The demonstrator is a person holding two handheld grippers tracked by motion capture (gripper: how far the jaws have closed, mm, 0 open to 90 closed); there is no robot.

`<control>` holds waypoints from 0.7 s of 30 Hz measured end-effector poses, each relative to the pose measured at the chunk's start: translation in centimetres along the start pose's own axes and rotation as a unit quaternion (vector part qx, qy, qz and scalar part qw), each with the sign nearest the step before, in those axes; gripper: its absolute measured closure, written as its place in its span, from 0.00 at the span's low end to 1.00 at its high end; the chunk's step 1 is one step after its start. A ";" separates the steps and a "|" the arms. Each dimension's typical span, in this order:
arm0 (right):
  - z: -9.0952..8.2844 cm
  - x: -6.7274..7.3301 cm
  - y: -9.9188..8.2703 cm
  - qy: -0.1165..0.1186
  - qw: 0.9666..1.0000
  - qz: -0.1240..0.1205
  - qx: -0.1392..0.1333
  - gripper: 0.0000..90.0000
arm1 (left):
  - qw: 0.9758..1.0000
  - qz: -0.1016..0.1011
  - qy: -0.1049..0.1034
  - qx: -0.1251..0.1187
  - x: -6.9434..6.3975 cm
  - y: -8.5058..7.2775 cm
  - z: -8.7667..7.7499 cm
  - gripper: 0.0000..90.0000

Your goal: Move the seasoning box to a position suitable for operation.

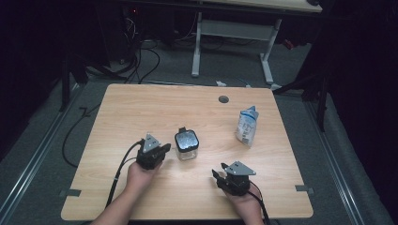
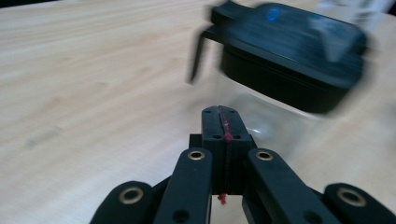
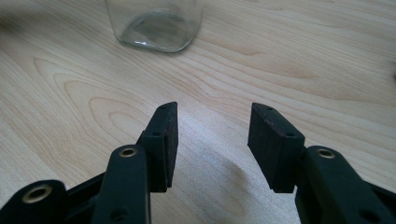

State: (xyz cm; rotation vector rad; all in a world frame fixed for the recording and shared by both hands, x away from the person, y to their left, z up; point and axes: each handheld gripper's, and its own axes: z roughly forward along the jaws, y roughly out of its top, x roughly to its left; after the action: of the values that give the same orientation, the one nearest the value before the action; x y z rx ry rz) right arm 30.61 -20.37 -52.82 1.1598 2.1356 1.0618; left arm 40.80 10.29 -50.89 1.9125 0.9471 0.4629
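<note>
Glass, square and capped with a black clip lid, the jar (image 1: 187, 144) stood near the middle of the wooden table (image 1: 141, 108), lid on. Just left of the jar hovered the left gripper (image 1: 157, 149), its jaws pressed fully together on nothing, tips near the jar's wall. Nearer the person and to the jar's right, the right gripper (image 1: 217, 174) rested with jaws well apart and empty. Beyond the jar to its right stood a white pouch (image 1: 247, 125), untouched. By my judgement nothing was done yet: the jar was still unopened and ungrasped.
</note>
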 end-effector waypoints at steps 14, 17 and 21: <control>-0.1 0.1 -0.1 -0.003 1.000 -0.004 -0.002 0.59 | 0.999 0.012 -0.033 -0.003 0.4 1.8 3.1 1.00; 0.0 0.1 -0.1 -0.005 1.000 -0.004 -0.001 0.59 | 0.999 0.019 -0.042 -0.003 -0.1 1.7 2.8 1.00; -0.1 -0.1 -0.1 -0.009 1.000 -0.003 0.000 0.59 | 0.998 0.030 -0.061 -0.016 -1.6 1.6 1.9 1.00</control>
State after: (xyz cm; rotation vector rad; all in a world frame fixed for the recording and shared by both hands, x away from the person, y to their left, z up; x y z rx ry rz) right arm 30.54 -20.52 -52.78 1.1568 2.1246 1.0456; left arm 41.67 7.48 -50.41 1.9222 0.8003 0.3904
